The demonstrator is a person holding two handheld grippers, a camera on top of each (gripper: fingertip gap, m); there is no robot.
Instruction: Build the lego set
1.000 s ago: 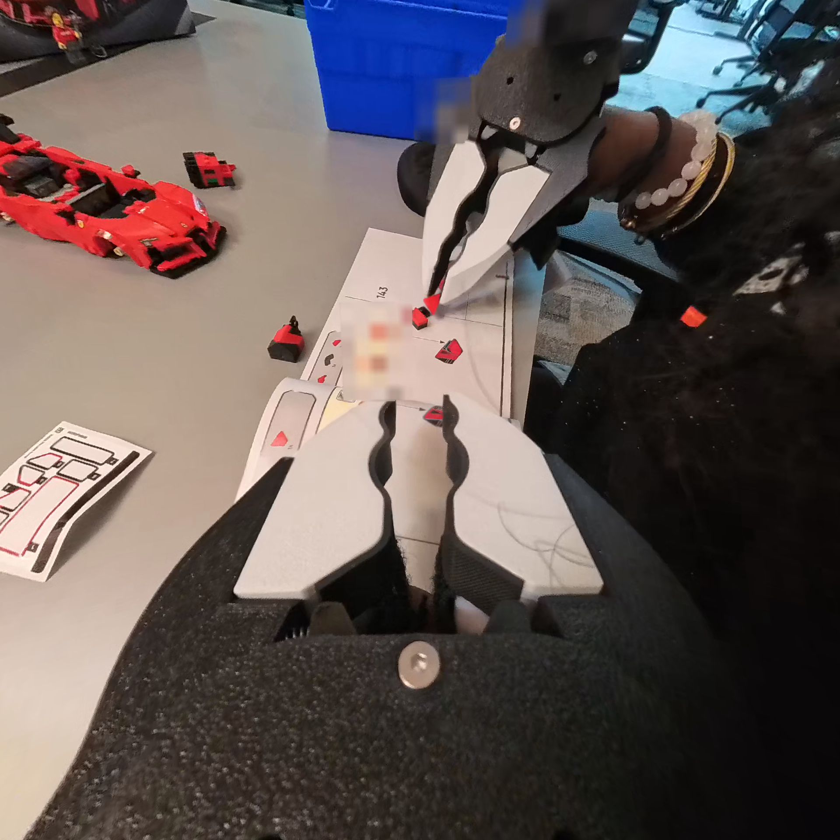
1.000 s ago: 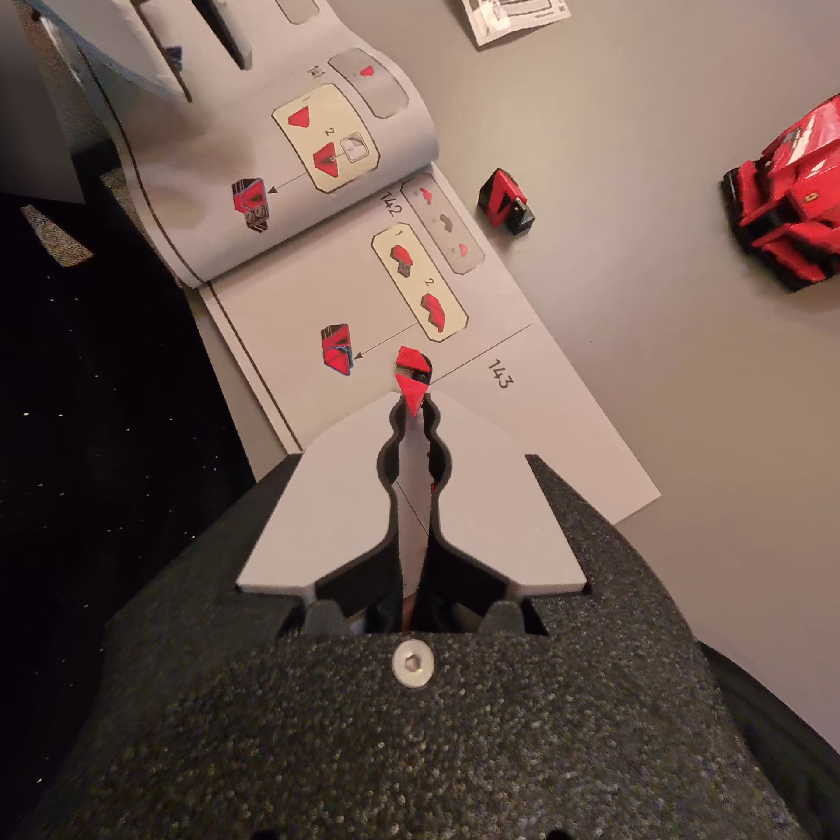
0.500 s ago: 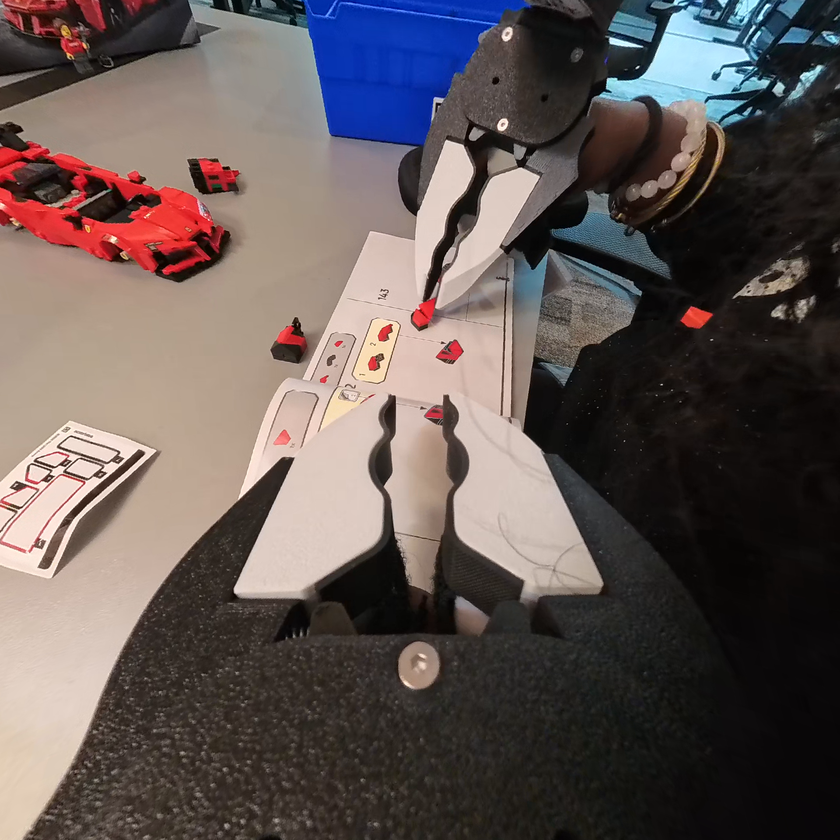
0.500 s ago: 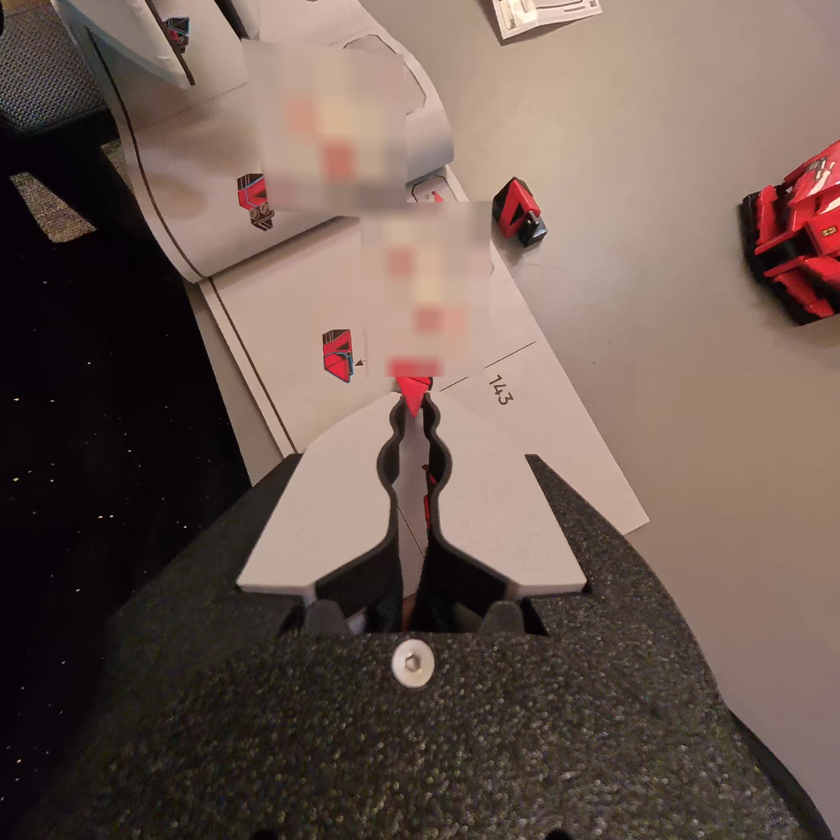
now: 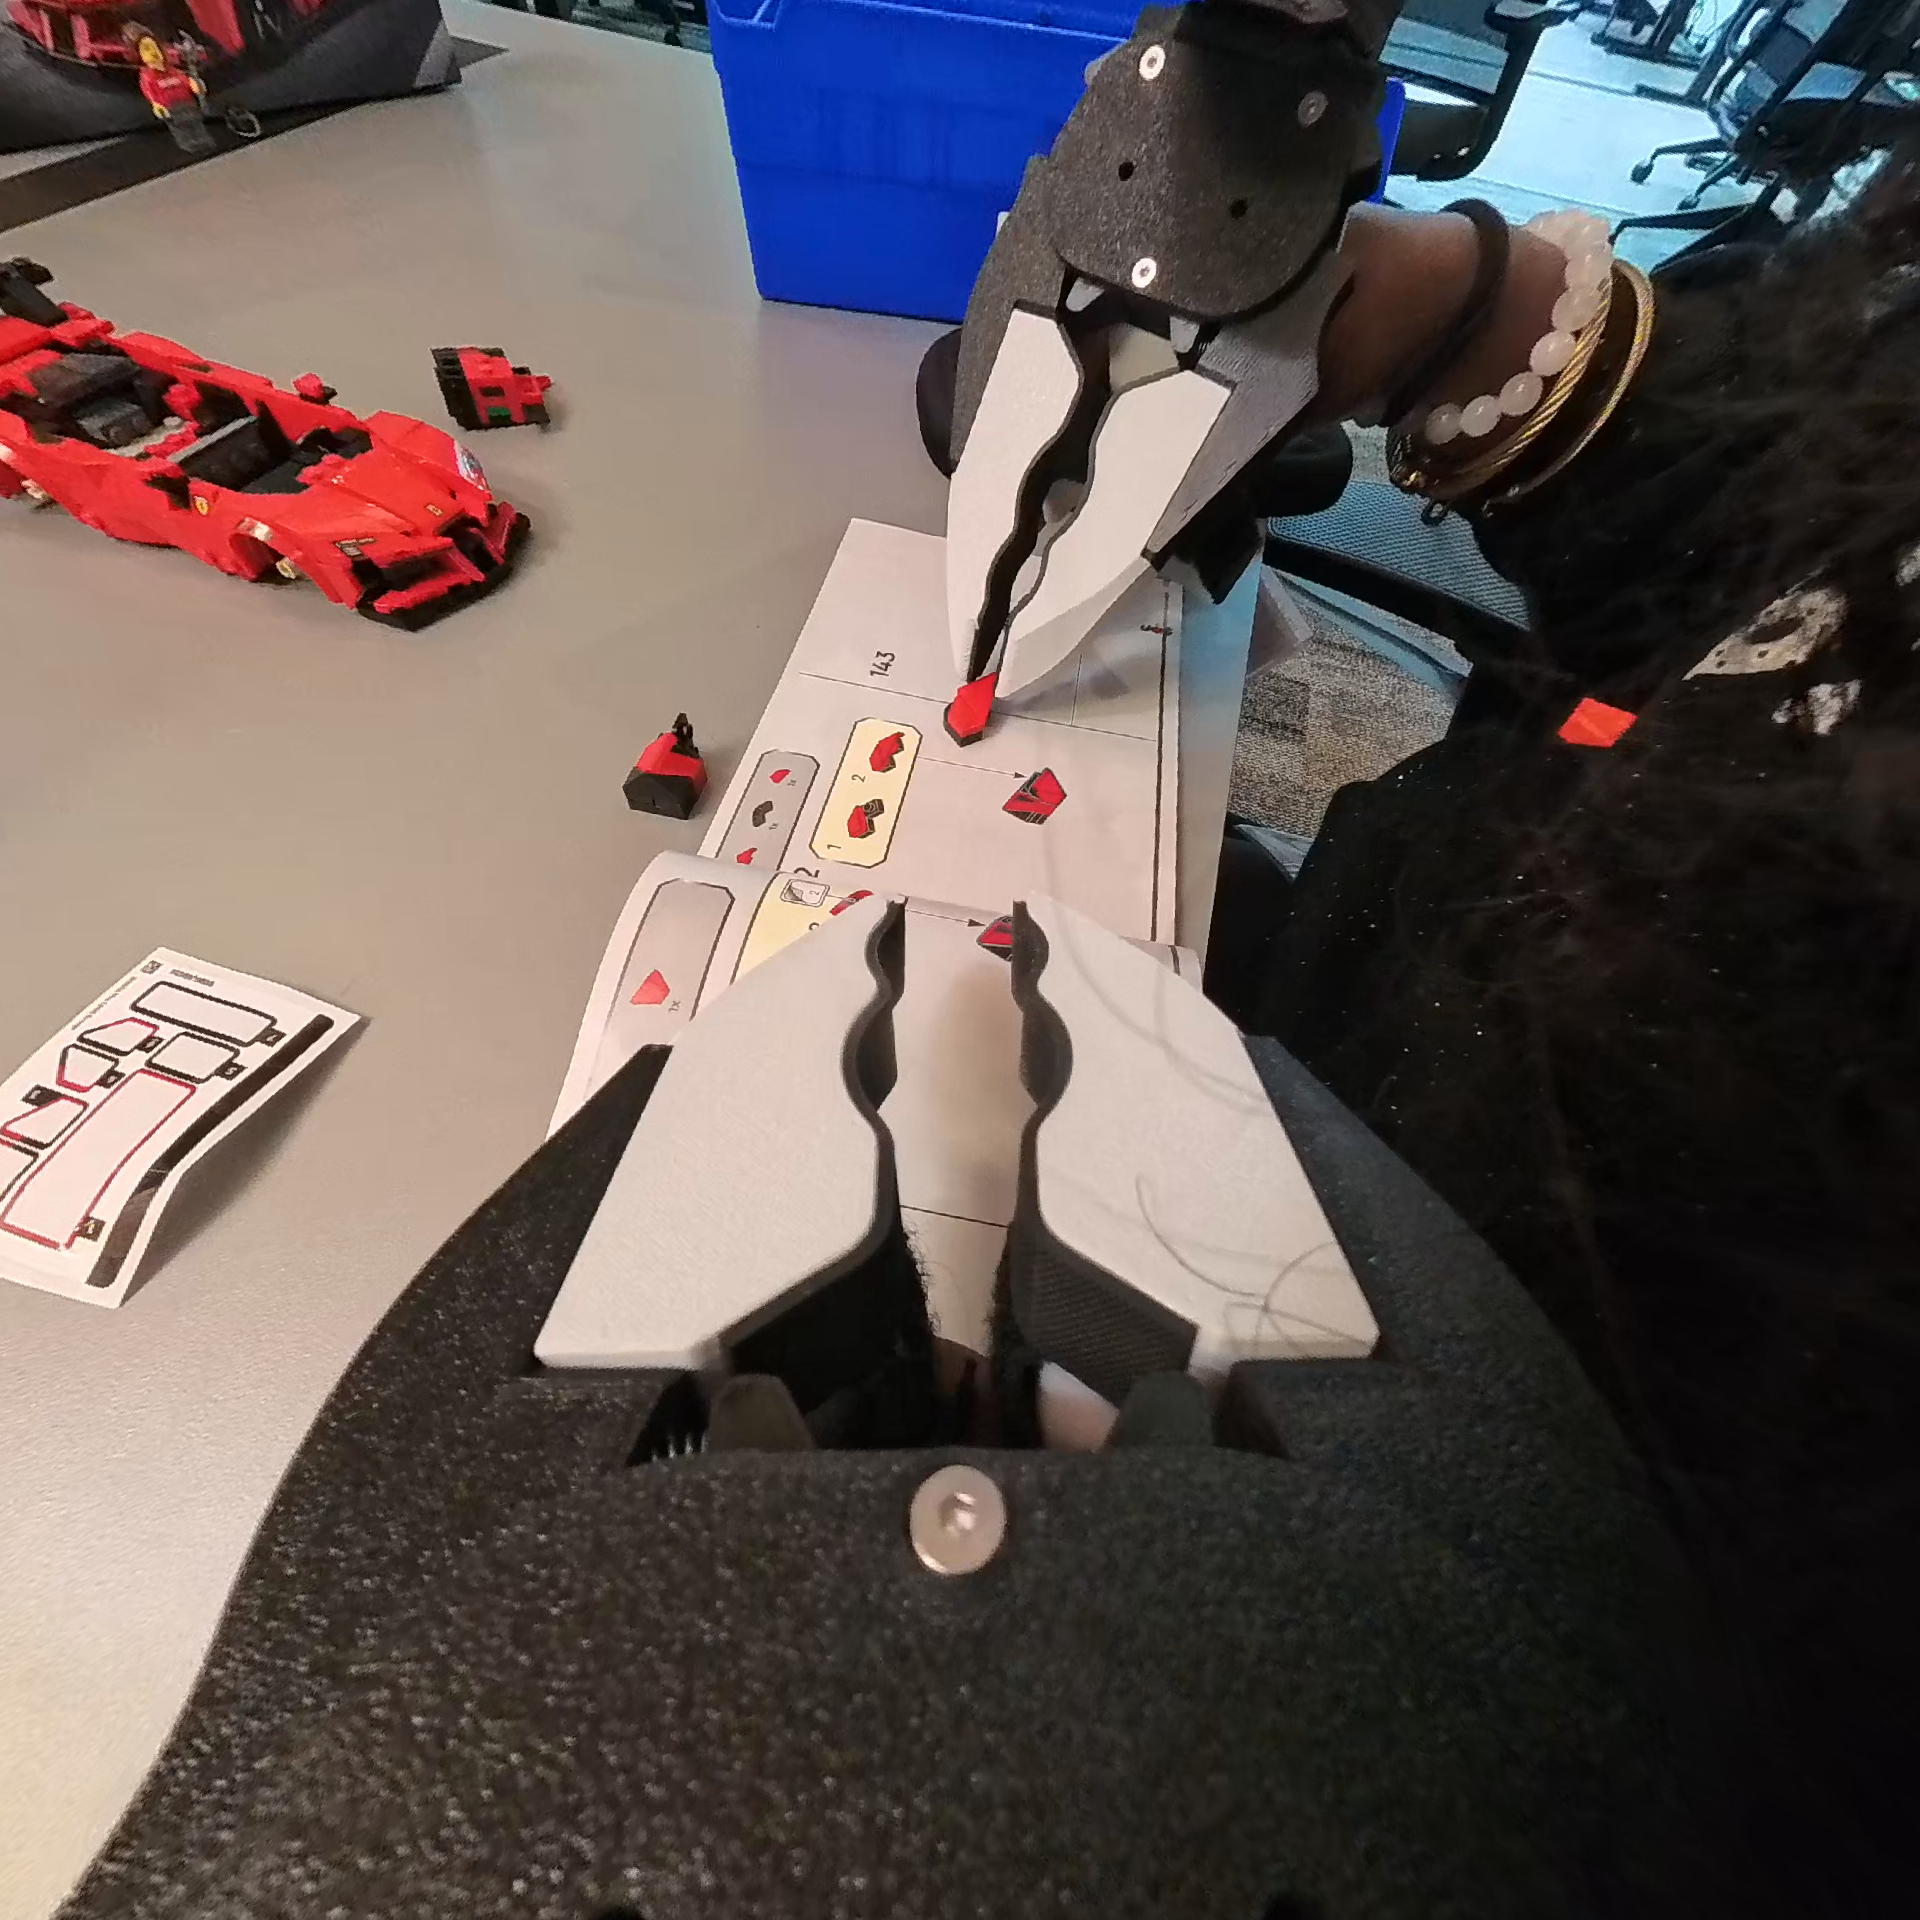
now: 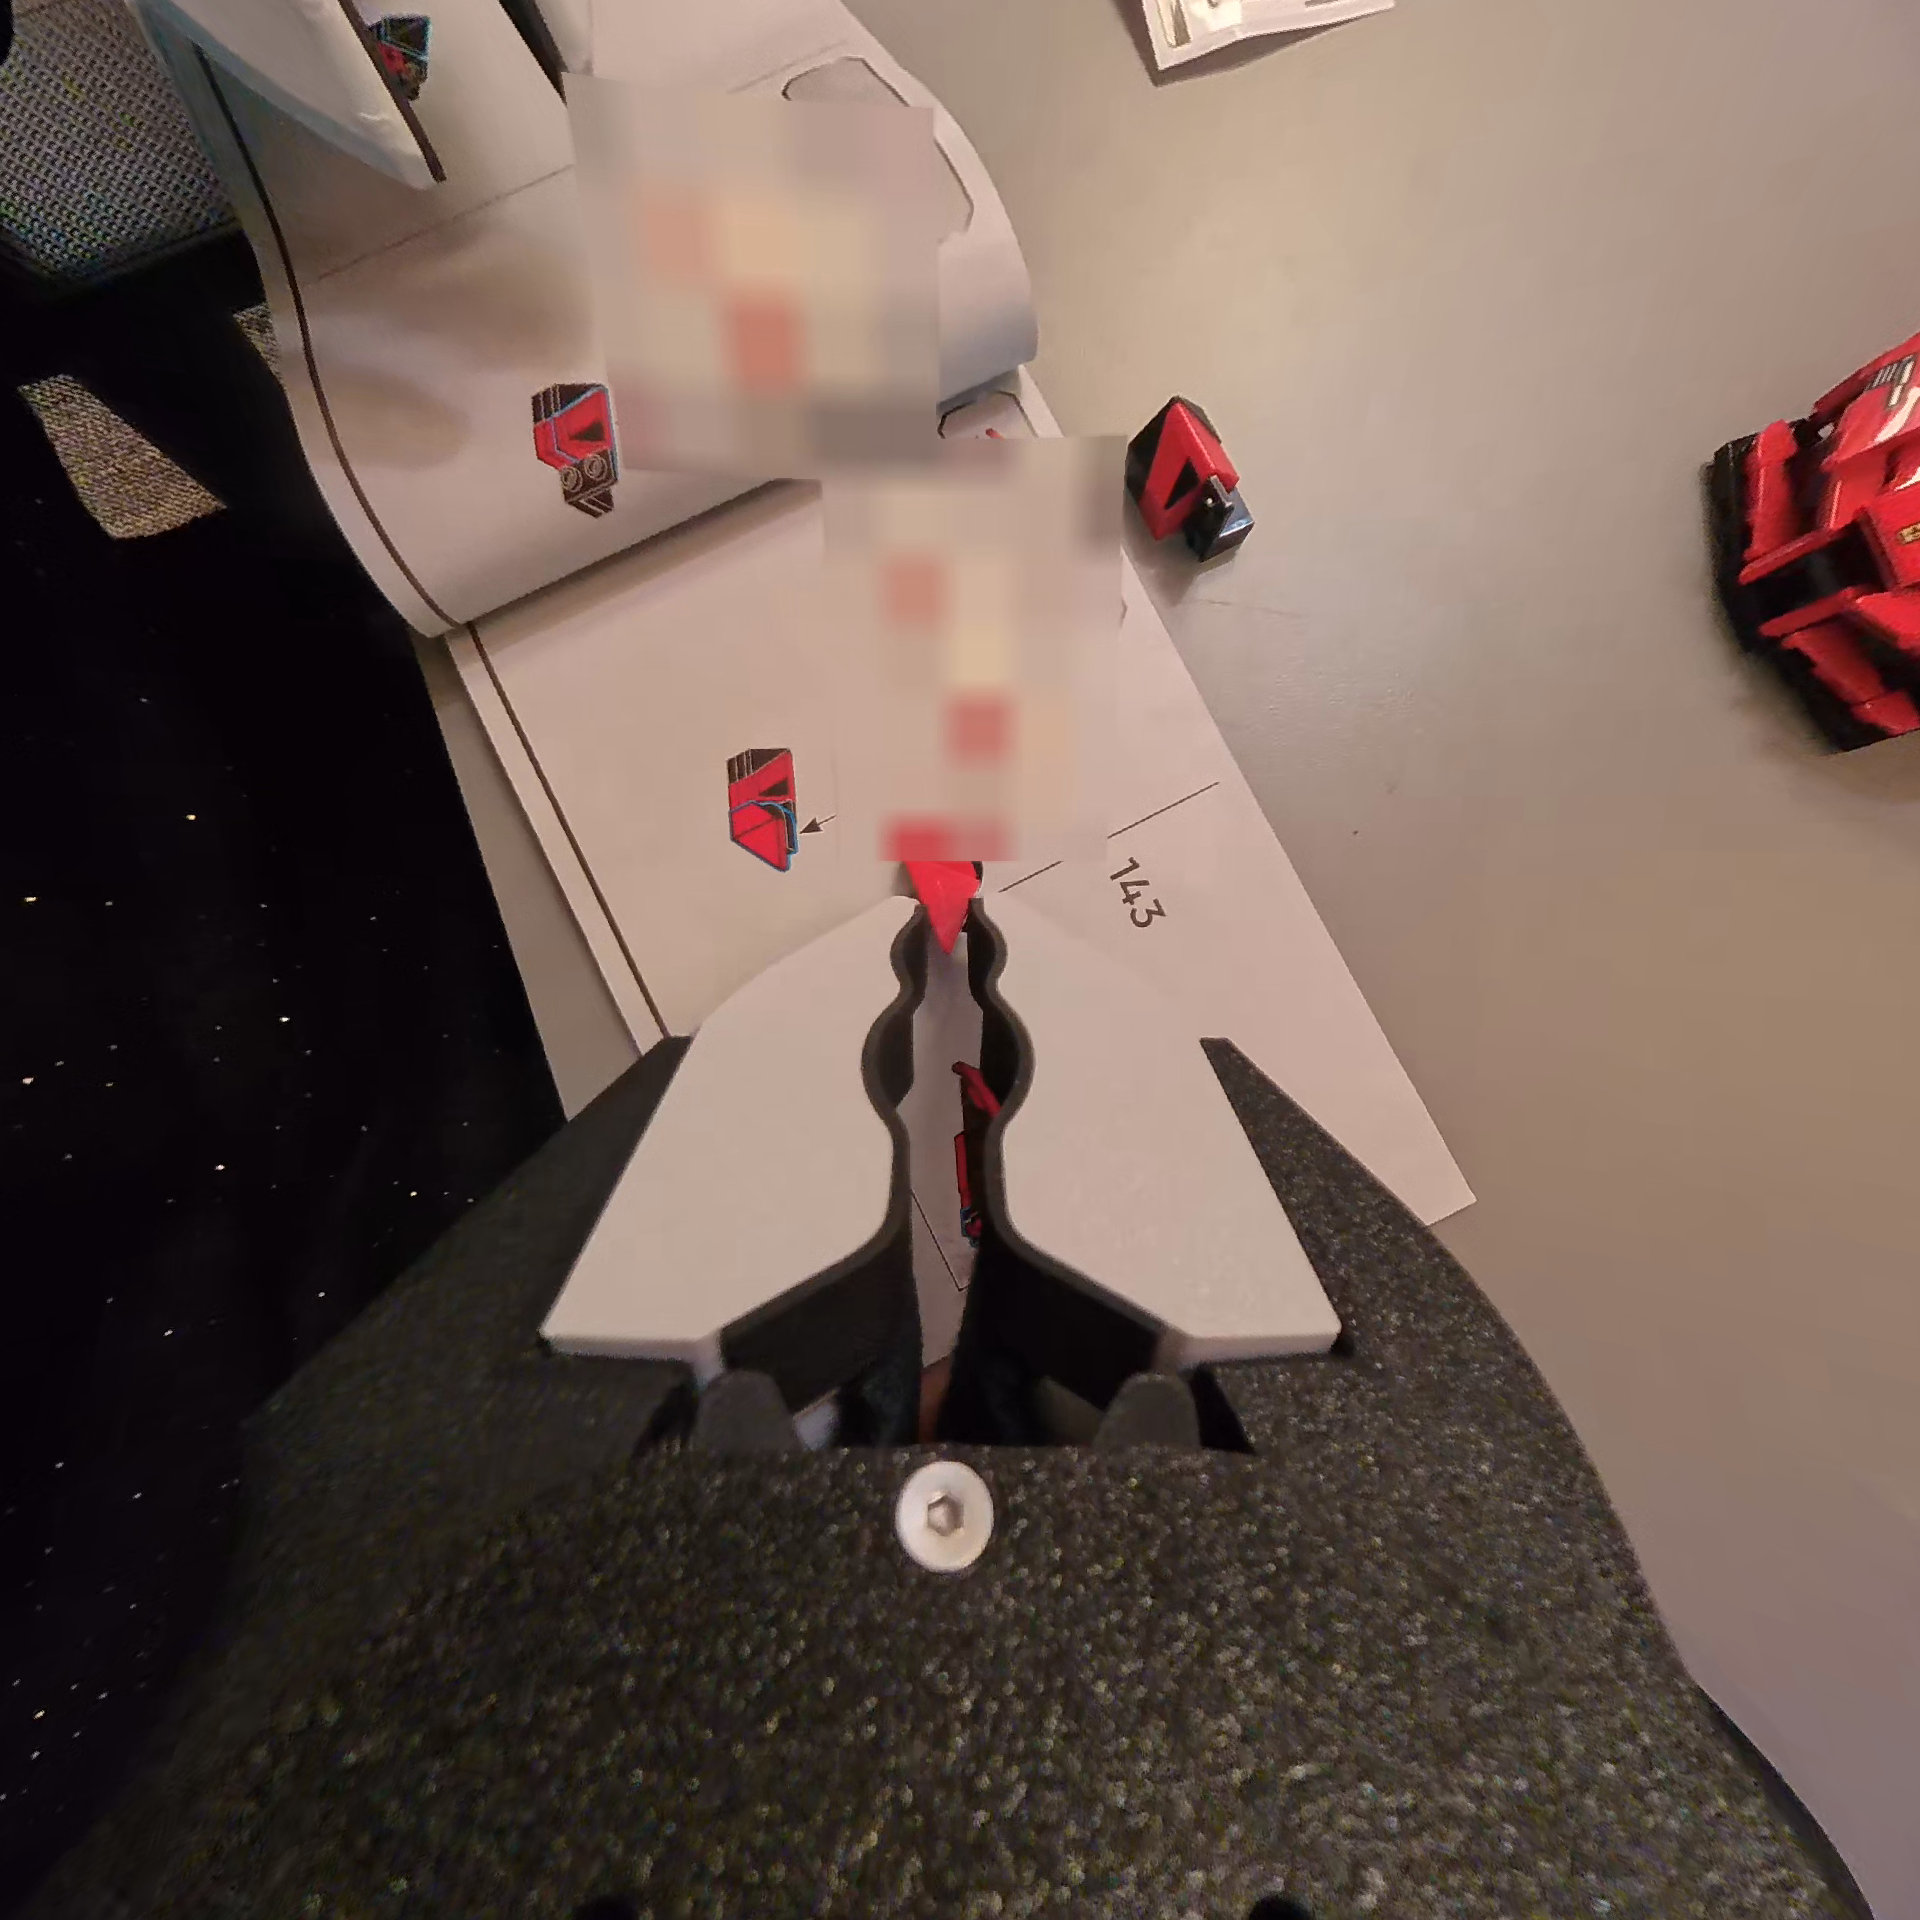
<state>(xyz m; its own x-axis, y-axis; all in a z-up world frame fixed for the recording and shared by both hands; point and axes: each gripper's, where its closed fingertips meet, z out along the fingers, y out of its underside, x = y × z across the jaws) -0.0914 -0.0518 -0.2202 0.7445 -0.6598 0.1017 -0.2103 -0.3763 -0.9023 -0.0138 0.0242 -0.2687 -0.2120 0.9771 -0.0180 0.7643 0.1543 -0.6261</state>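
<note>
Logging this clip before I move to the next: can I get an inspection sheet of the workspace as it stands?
Surface: grey table, bare between items.
Job's things: open instruction booklet at the table edge; small red piece on its page; red car model; two small red-black sub-assemblies; sticker sheet.
Clutter: blue bin; set box, far corner.
Grippers: right gripper pinches the red piece against the page; left gripper open, empty, above the booklet.
Cables: nothing seen.
Surroundings: office chairs behind; person's dark sleeve, braceleted wrist.
</note>
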